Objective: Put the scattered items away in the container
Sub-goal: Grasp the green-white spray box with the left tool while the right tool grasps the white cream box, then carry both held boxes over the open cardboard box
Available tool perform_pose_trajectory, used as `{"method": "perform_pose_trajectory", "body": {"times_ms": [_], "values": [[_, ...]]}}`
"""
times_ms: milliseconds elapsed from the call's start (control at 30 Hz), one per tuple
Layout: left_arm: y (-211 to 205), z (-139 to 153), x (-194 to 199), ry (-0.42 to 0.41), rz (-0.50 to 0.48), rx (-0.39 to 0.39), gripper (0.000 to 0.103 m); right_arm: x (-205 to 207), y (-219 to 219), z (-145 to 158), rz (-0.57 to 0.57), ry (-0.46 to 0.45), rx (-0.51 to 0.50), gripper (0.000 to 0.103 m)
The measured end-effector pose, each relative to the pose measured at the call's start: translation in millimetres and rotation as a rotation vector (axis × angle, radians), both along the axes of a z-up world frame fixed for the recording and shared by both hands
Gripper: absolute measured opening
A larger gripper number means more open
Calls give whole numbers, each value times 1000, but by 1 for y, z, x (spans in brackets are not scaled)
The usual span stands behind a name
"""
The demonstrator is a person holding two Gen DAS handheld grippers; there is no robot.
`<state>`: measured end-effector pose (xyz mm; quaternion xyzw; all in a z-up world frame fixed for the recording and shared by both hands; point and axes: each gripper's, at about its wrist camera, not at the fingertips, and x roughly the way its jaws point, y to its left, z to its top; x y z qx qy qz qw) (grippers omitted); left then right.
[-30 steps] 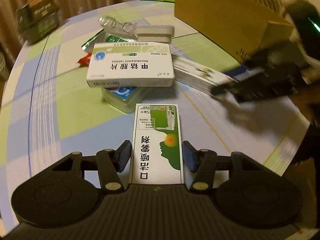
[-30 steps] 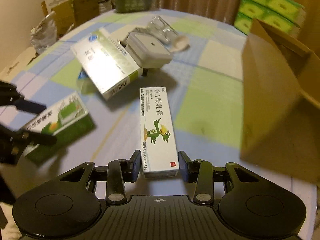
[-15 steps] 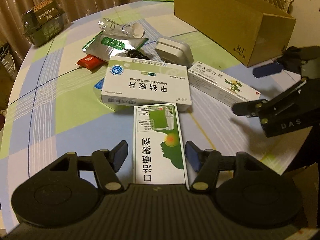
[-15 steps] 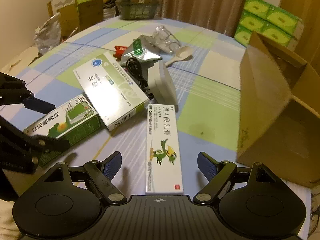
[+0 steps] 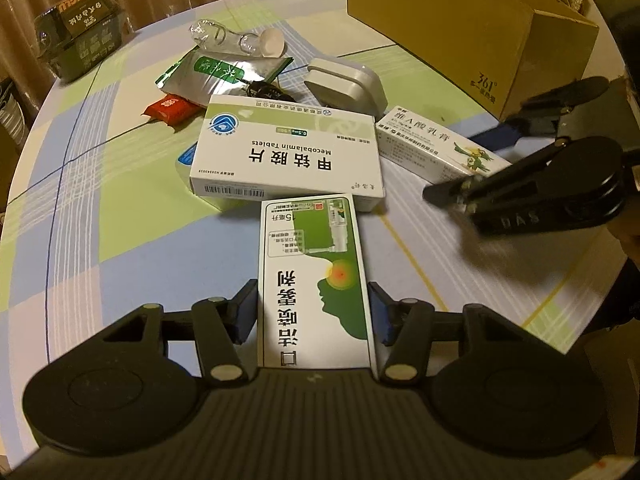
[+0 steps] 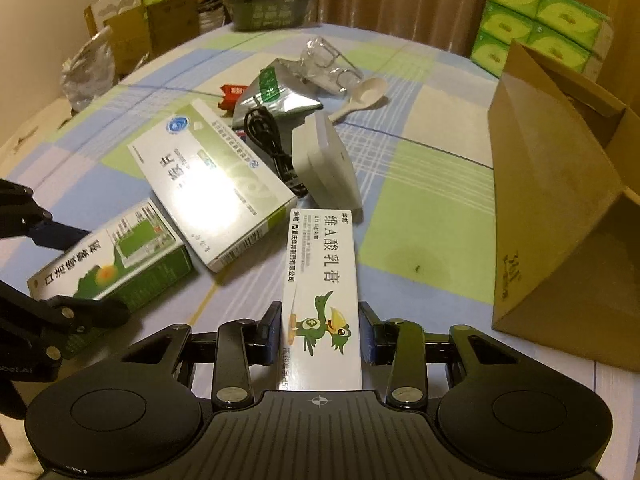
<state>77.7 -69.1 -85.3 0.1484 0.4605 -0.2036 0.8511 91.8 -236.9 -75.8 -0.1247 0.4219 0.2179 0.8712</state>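
A green-and-white spray box (image 5: 316,280) lies on the checked tablecloth between the closing jaws of my left gripper (image 5: 314,312), and both pads press its long sides. My right gripper (image 6: 322,334) is closing too, its pads against a narrow white cream box with a green bird (image 6: 320,280). From the left wrist view, the right gripper (image 5: 452,164) is at the right with the cream box (image 5: 432,146) in it. The open cardboard box (image 6: 560,220) stands to the right of it, also seen at far right as the cardboard box (image 5: 460,32).
A pile sits mid-table: a large white tablet box (image 5: 288,156), a white plastic device (image 5: 348,84), a black cable (image 6: 272,140), a foil pouch (image 5: 216,76), a red packet (image 5: 172,108), clear plastic (image 5: 224,38) and a spoon (image 6: 360,98). A dark carton (image 5: 80,36) stands at the far edge.
Half a second ago the right jaws stood wide apart around the cream box; now they are on its sides. The left jaws have also narrowed onto the spray box.
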Motion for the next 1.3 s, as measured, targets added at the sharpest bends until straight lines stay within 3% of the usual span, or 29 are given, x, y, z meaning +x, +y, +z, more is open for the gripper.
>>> {"method": "perform_pose_trajectory", "body": {"times_ms": [467, 800, 1300], "values": [[-5, 20, -32, -12, 13, -58, 50, -37, -28, 33, -94, -51, 69, 35], [-18, 30, -42, -34, -14, -70, 50, -45, -42, 37, -129, -64, 79, 35], [-39, -3, -26, 24, -51, 16, 50, -38, -45, 32, -141, -53, 95, 35]]}}
